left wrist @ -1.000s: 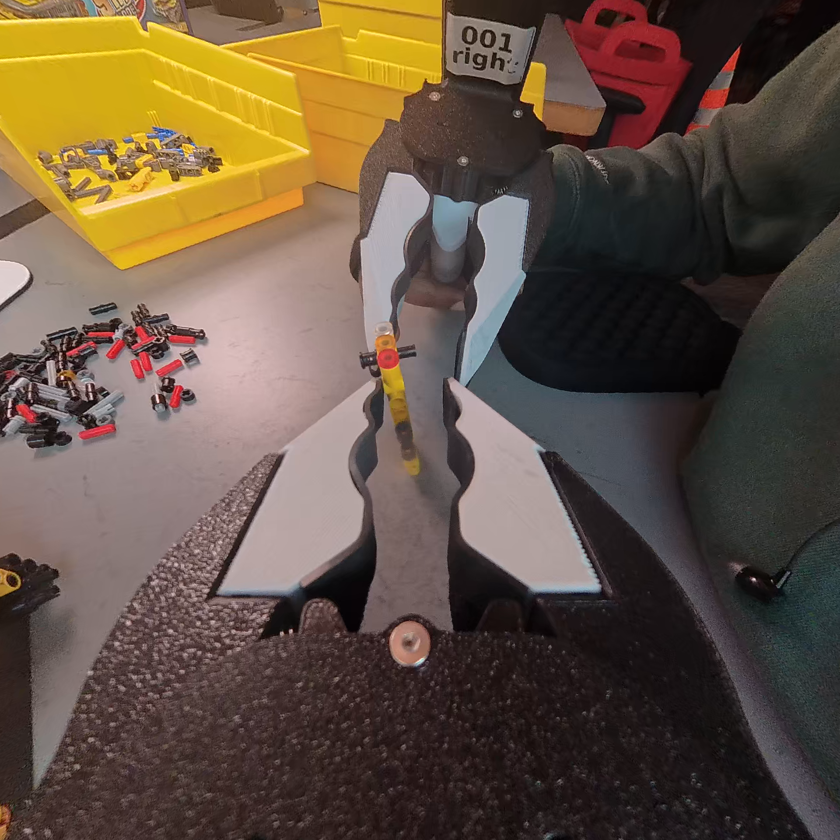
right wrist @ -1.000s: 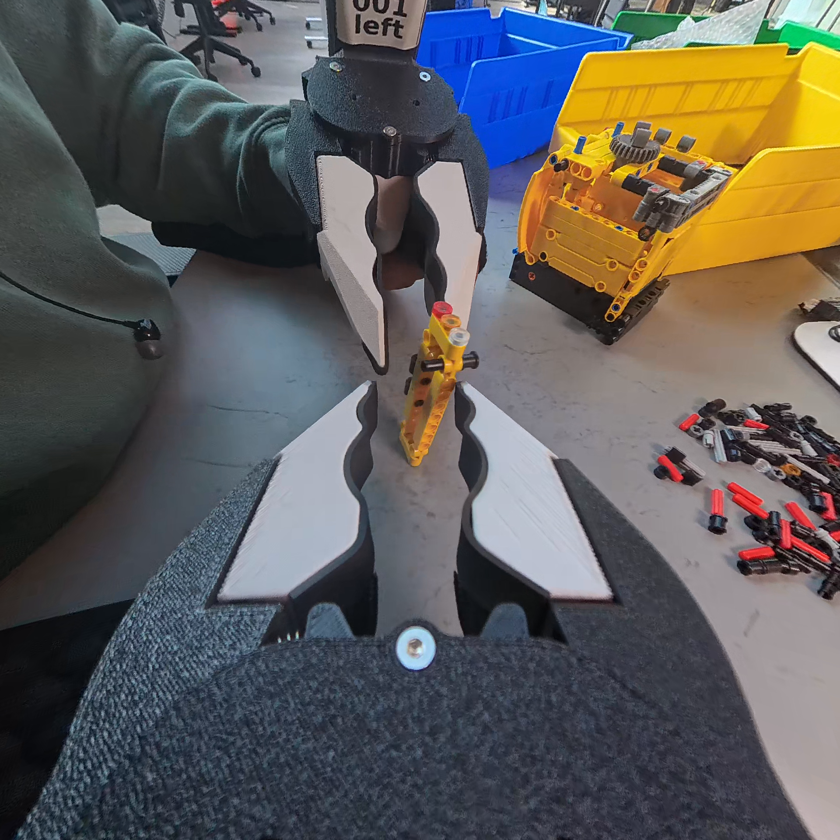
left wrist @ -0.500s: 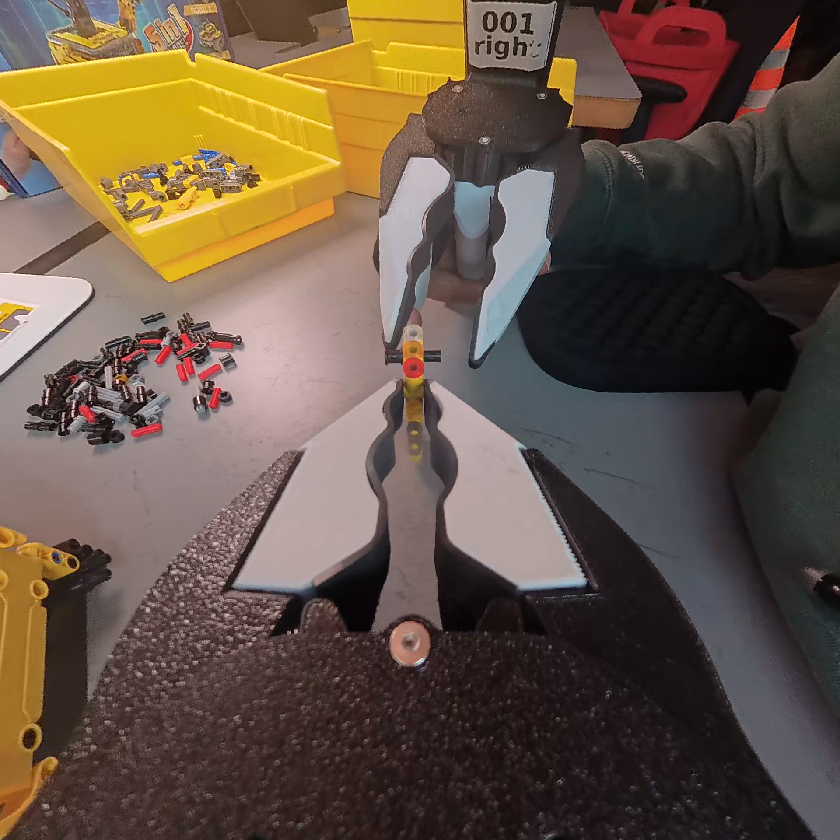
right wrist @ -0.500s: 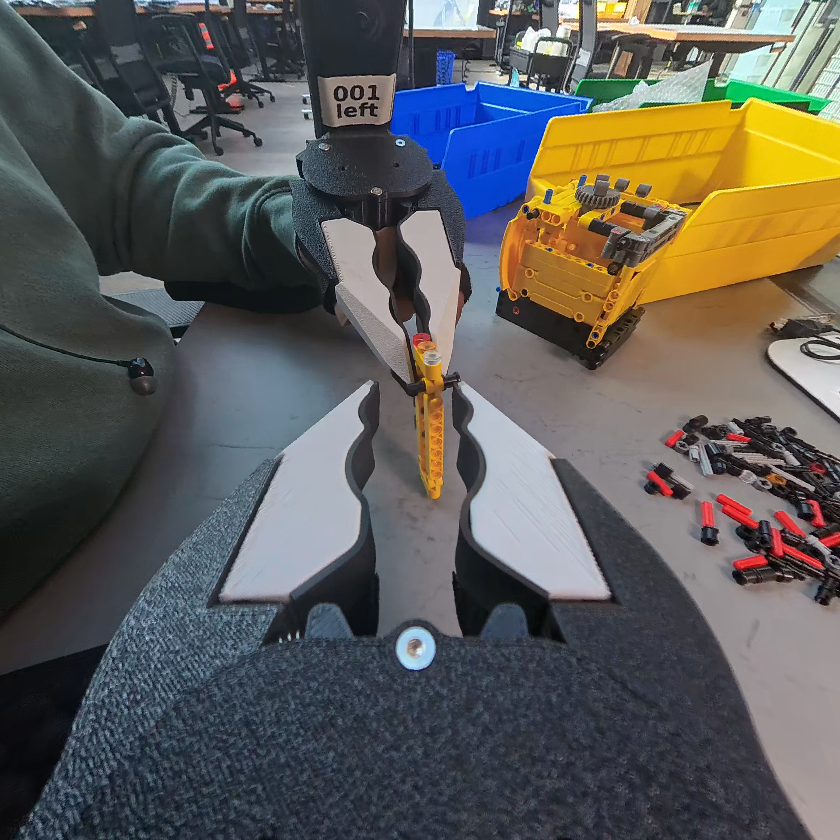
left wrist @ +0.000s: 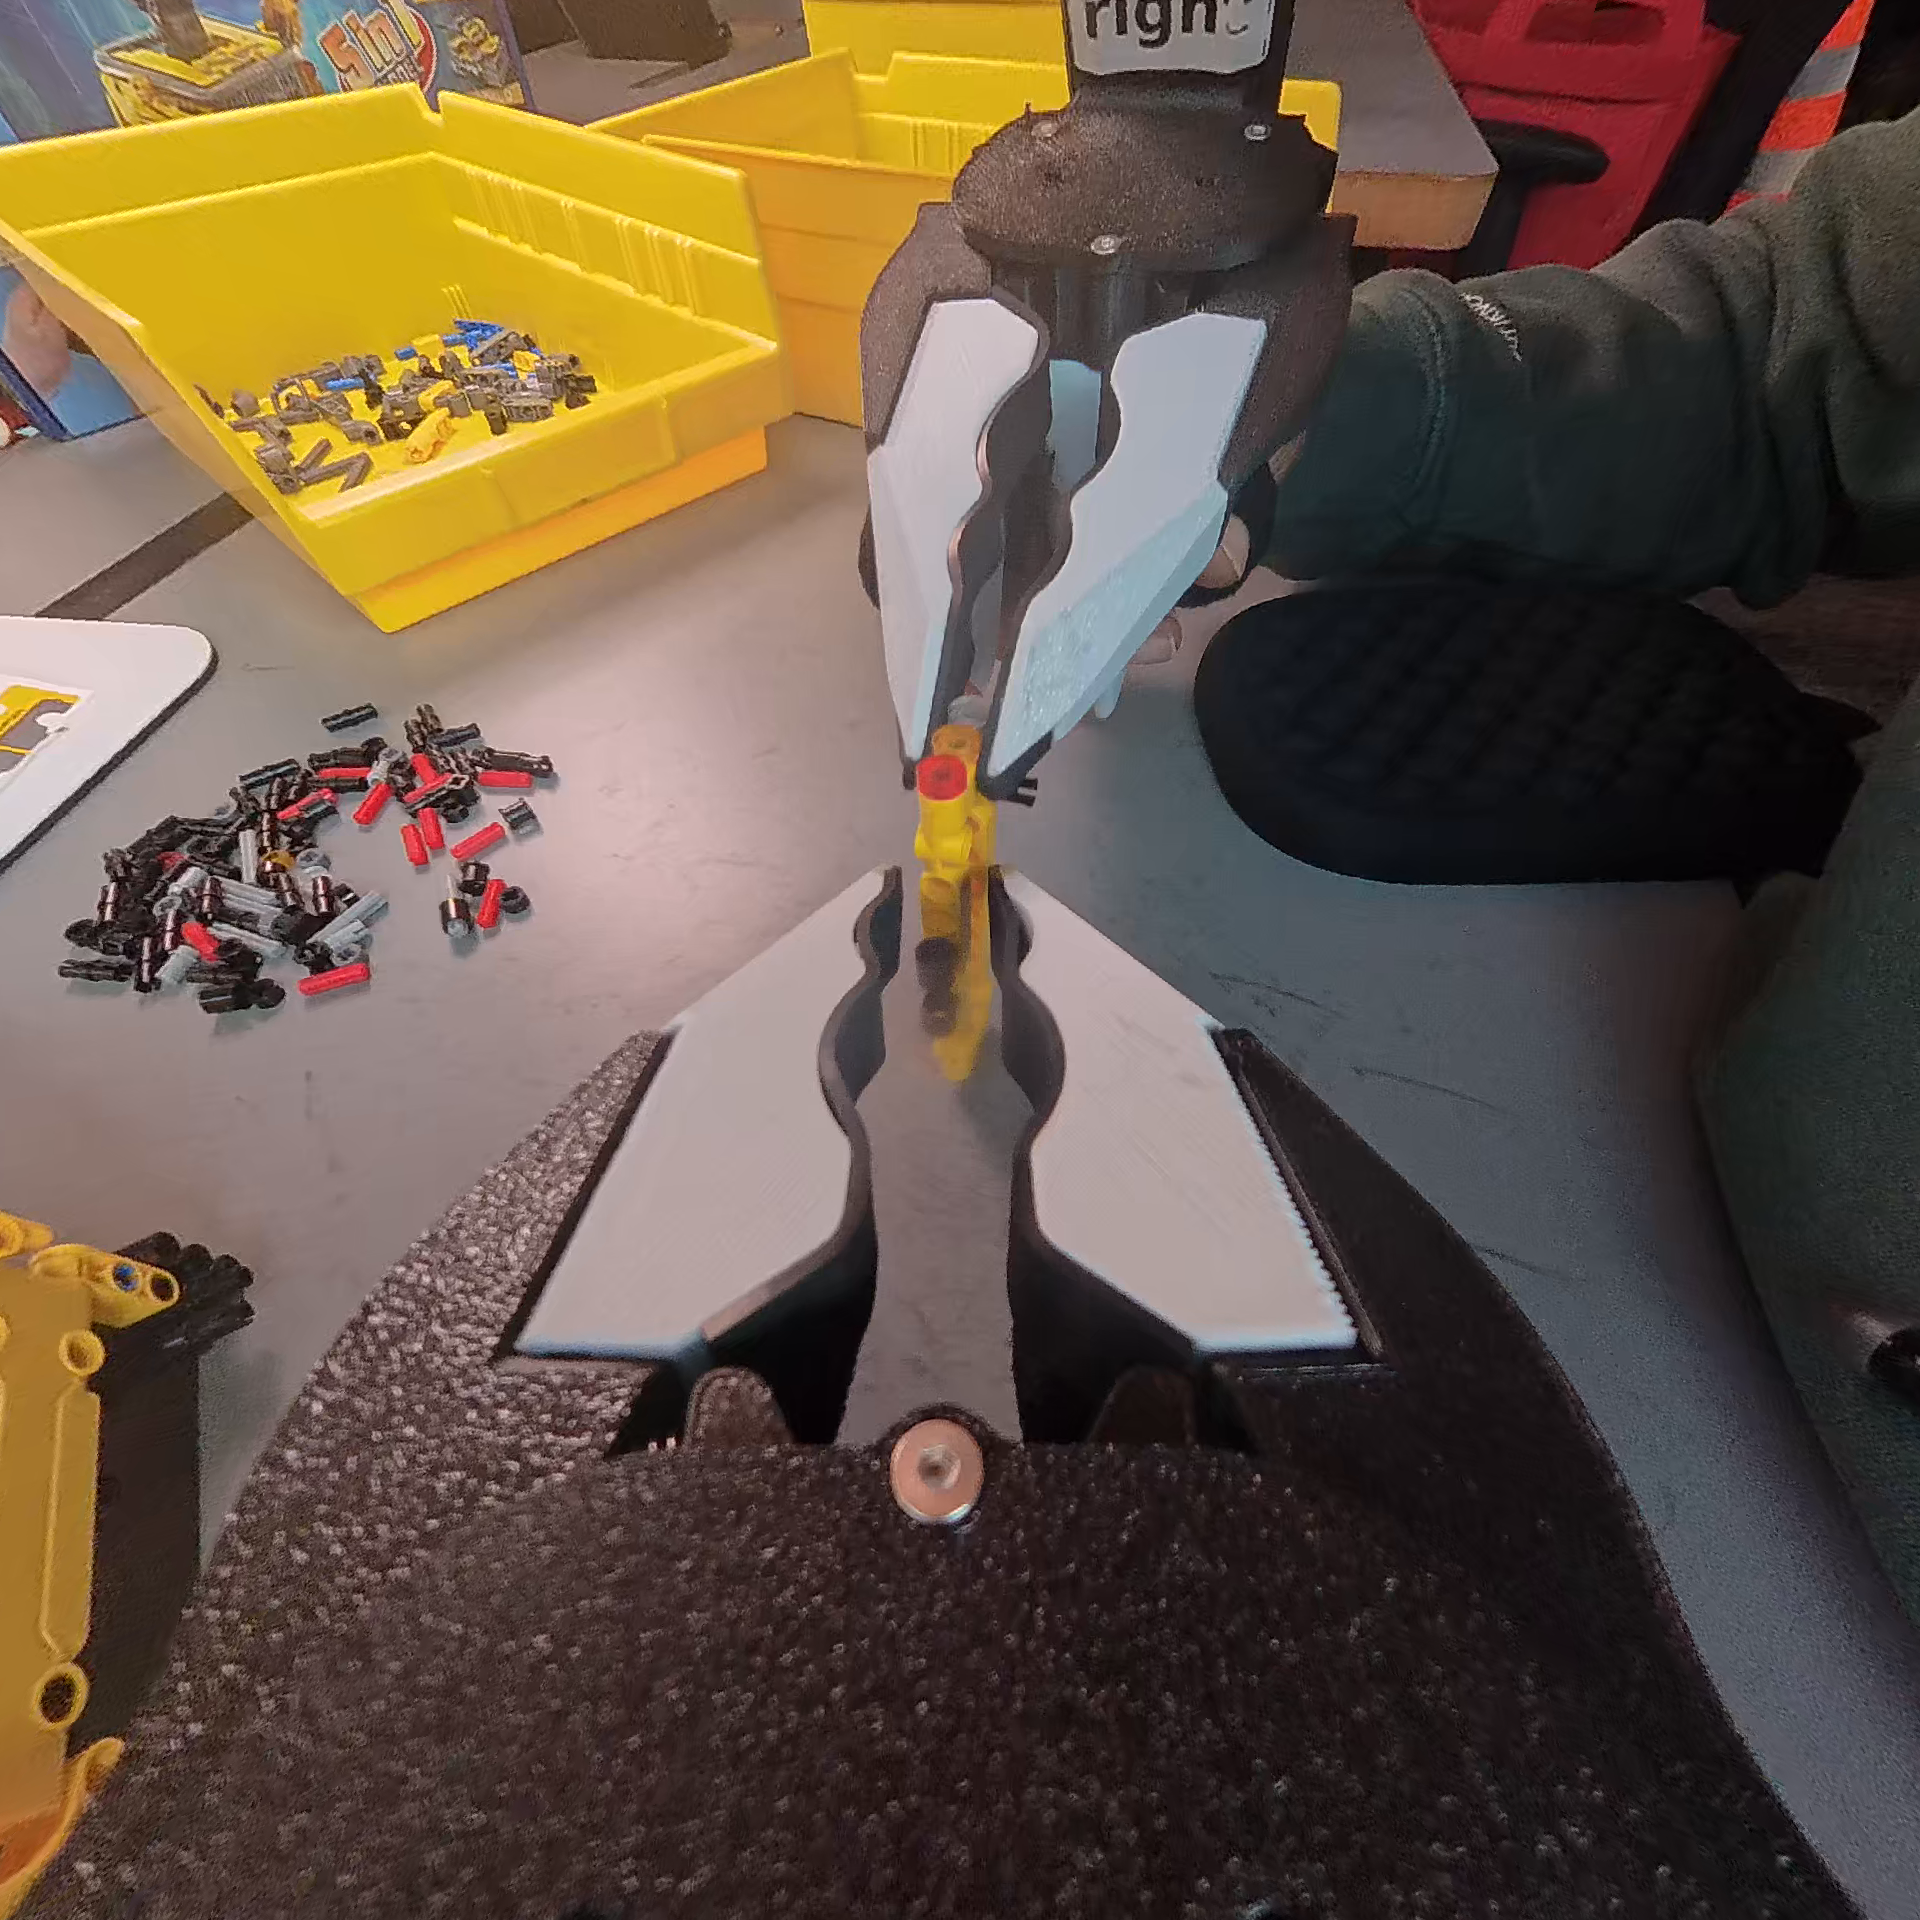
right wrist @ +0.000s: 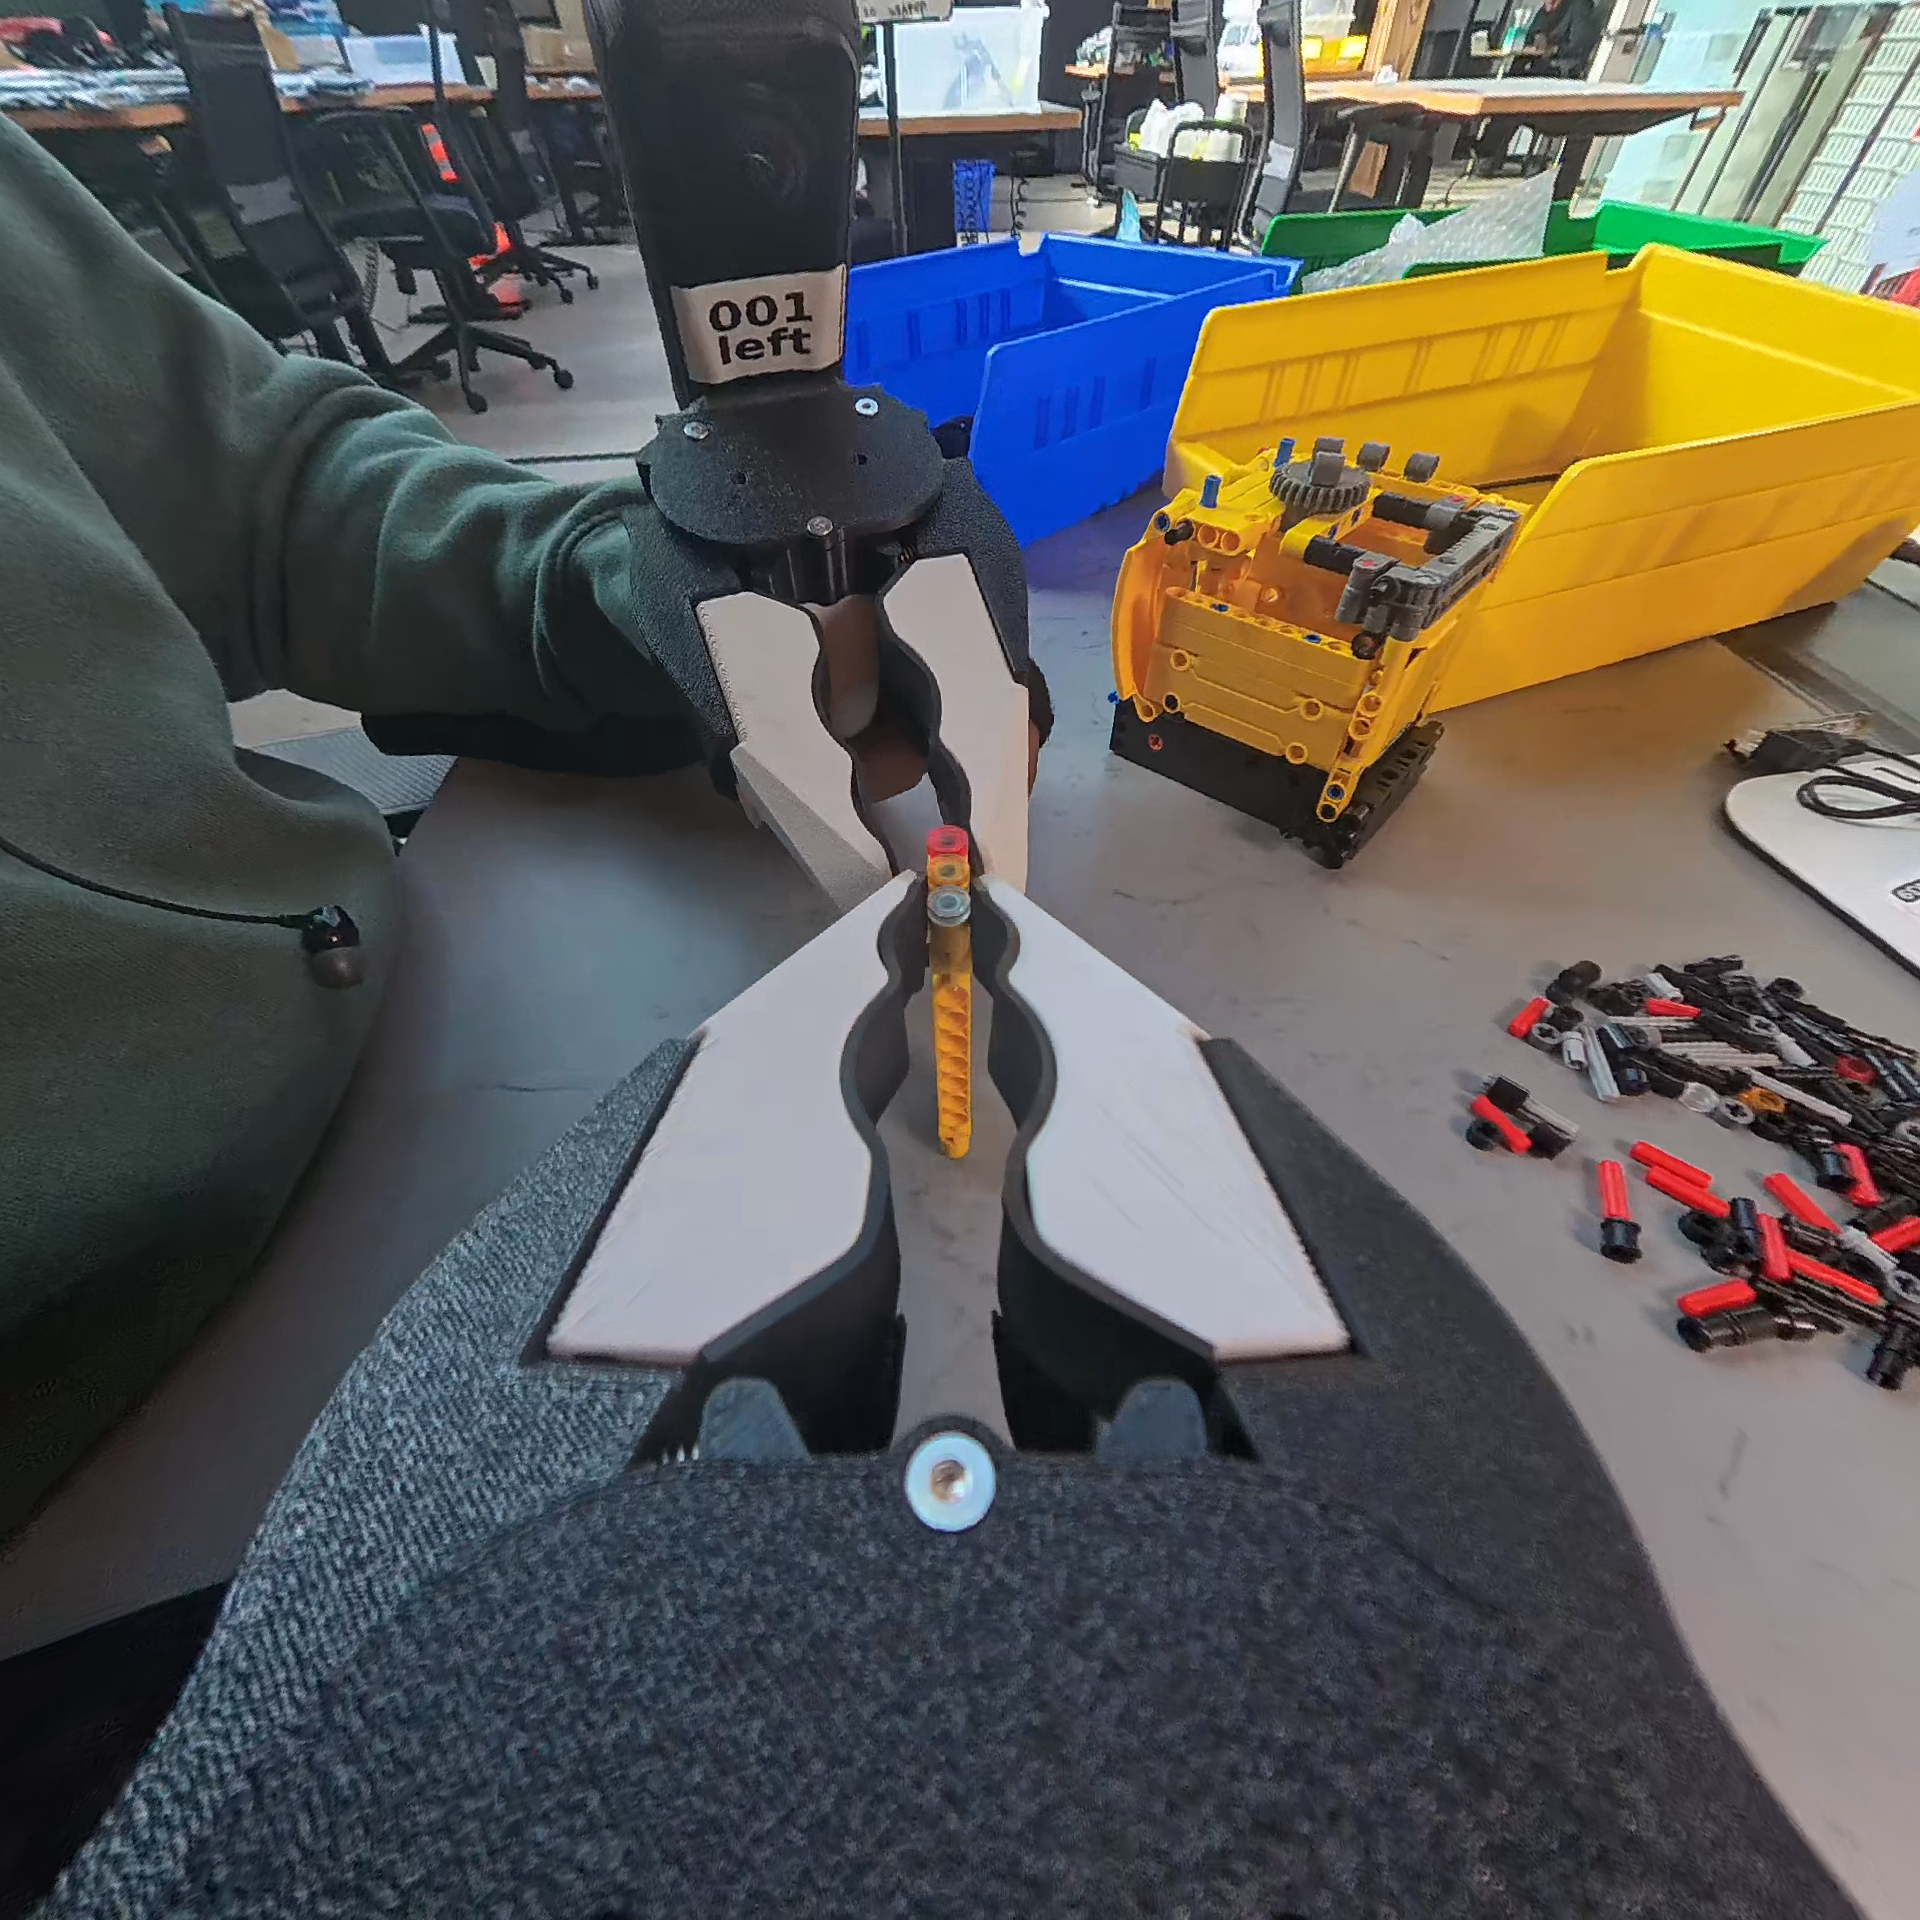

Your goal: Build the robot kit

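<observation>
A yellow beam point(left wrist: 954, 914) with holes stands upright, with a red pin point(left wrist: 941, 777) and black pins near its top. My left gripper point(left wrist: 945, 881) is shut on its middle. My right gripper point(left wrist: 958, 764) faces it from the far side and is shut on the beam's top, just by the red pin. In the right wrist view my right gripper point(right wrist: 948, 888) pinches the beam point(right wrist: 952, 1049) edge-on, and the left gripper point(right wrist: 948, 871) stands right behind it. The beam's lower end hangs close to the grey table point(right wrist: 1299, 935).
A pile of black, red and grey pins point(left wrist: 291, 862) lies on the left, also in the right wrist view point(right wrist: 1766, 1132). A yellow model vehicle point(right wrist: 1299, 644), yellow bins point(left wrist: 416, 312) point(right wrist: 1610, 447) and a blue bin point(right wrist: 1049, 343) stand behind. Green sleeves point(left wrist: 1610, 416) flank the grippers. The grippers are tip to tip, or close to it. From either gripper's tips it is about 15 centimeters to the yellow model vehicle point(right wrist: 1299, 644).
The left gripper closed on the beam and both grippers rose. The right gripper moved in and has now shut on the beam's top, where it was open before.
</observation>
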Demonstrator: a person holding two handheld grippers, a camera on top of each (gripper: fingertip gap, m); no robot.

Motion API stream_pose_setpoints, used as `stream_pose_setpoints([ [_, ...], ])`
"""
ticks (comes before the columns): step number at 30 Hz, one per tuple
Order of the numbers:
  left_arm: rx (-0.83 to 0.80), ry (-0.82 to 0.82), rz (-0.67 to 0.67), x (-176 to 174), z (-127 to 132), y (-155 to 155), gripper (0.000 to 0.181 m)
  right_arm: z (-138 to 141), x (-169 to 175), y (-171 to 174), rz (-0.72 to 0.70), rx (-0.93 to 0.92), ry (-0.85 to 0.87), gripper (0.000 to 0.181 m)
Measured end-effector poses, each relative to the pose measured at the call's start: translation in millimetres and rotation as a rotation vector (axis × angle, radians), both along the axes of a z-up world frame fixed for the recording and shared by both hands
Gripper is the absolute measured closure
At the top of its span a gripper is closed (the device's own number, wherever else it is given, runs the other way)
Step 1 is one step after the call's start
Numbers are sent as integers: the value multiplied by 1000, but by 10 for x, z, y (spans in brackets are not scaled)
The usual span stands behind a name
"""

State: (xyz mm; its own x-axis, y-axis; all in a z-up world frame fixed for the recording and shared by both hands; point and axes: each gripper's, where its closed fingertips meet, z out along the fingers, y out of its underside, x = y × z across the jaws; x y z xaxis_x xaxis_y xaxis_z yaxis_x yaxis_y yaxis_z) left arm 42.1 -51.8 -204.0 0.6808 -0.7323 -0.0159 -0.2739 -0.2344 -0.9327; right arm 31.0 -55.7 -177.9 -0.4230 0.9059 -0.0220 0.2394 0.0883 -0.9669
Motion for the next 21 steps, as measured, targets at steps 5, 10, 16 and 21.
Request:
stream_pose_setpoints([
  [5, 17, -22, 8, -20, 45, 10, 167, 245, 22, -3, 5, -87, 111, 174],
  [10, 42, -40, 27, -78, 134, 26, 172, 316, 19, 103, -36, -147, 146, 174],
  [16, 10, -121, 36, -192, 221, 48, 172, 125, 34, 242, -70, -114, 43, 172],
  [21, -29, 8, -21, -139, 18, -12, 174, -111, 106, 188, -14, -11, -67, 172],
])
